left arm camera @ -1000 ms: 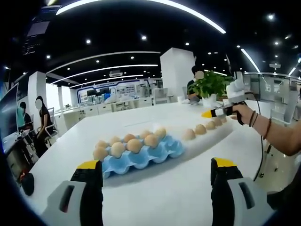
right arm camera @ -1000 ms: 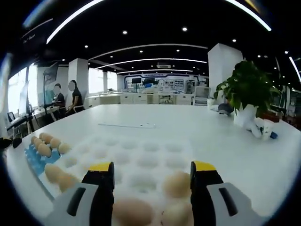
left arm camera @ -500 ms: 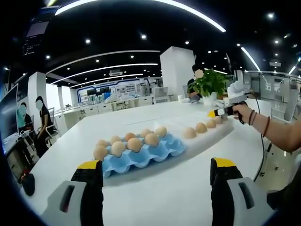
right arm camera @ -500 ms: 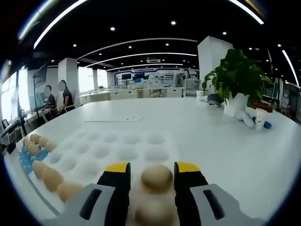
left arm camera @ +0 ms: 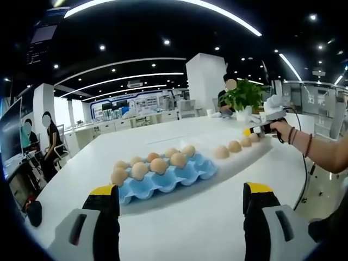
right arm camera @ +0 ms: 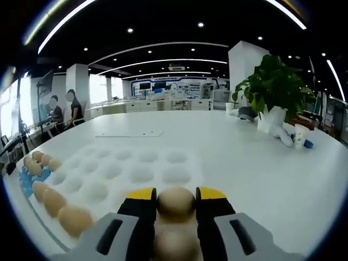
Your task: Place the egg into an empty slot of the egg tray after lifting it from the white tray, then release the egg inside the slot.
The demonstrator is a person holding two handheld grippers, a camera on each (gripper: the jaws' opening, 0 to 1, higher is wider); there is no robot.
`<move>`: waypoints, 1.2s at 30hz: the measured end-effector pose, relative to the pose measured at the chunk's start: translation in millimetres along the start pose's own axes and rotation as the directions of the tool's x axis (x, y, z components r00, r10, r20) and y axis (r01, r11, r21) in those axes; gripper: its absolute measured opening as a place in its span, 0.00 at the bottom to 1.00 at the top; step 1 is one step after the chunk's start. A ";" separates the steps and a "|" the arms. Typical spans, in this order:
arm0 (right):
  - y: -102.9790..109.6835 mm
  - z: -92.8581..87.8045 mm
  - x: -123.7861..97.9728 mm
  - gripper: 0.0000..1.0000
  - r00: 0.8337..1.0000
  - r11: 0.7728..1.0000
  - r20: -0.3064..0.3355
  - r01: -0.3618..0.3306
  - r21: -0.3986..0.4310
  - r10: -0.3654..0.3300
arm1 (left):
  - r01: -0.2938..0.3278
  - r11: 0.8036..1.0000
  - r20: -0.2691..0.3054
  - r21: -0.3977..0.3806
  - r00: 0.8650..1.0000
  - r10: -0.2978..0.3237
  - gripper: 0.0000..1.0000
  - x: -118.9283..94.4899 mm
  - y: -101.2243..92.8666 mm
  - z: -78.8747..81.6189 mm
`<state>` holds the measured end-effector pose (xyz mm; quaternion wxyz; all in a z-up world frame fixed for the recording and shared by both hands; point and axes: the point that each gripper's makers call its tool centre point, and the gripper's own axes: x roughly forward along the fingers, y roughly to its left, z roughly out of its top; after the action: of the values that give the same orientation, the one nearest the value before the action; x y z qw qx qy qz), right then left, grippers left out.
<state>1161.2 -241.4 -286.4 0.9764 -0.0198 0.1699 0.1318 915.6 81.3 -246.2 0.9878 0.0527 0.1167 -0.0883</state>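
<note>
A blue egg tray point(left arm camera: 168, 179) lies on the white table with several brown eggs in its far rows and bare slots along the near side. My left gripper point(left arm camera: 179, 198) hangs open in front of it, holding nothing. To the right, a white tray point(left arm camera: 242, 156) carries a row of eggs point(left arm camera: 234, 146), and my right gripper point(left arm camera: 252, 131) reaches it from a hand. In the right gripper view, my right gripper point(right arm camera: 175, 193) is shut on a brown egg point(right arm camera: 175, 203) over the white tray point(right arm camera: 141, 171). Whether the egg is off the tray I cannot tell.
More eggs point(right arm camera: 54, 202) line the white tray's left edge, with the blue tray point(right arm camera: 26, 182) beyond them. A potted plant point(right arm camera: 274, 92) and a cup point(right arm camera: 298, 137) stand at the far right. People sit at desks point(left arm camera: 48, 136) in the background.
The right jaws have come together from wide open to shut on one egg on the white tray. The left gripper has stayed put.
</note>
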 end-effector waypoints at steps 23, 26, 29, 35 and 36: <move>-6.1 11.2 -13.1 0.29 0.997 0.999 0.070 0.006 0.032 -0.008 | -0.002 1.000 0.005 -0.003 1.000 0.002 0.96 -6.2 -1.9 -4.8; -7.3 10.1 -14.8 0.28 0.997 0.999 0.074 0.000 0.049 -0.004 | 0.005 1.000 0.007 -0.004 1.000 -0.005 0.96 -6.2 -4.2 -5.1; -6.4 11.0 -16.4 0.28 0.997 0.999 0.082 -0.001 0.040 -0.003 | 0.005 1.000 0.005 -0.002 1.000 -0.005 0.96 -6.6 -4.7 -6.2; 0.6 16.8 -20.5 0.28 0.993 1.000 0.114 -0.002 0.027 -0.002 | 0.005 1.000 0.001 -0.006 1.000 -0.005 0.96 -7.3 -5.2 -8.7; 1.9 17.3 -20.5 0.28 0.994 1.000 0.113 -0.001 0.023 -0.002 | 0.004 1.000 0.000 -0.005 1.000 -0.004 0.96 -7.6 -5.3 -9.0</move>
<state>1147.8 -243.2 -263.2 0.9847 -0.0010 0.1160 0.1303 905.4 78.4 -253.5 0.9877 0.0501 0.1171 -0.0903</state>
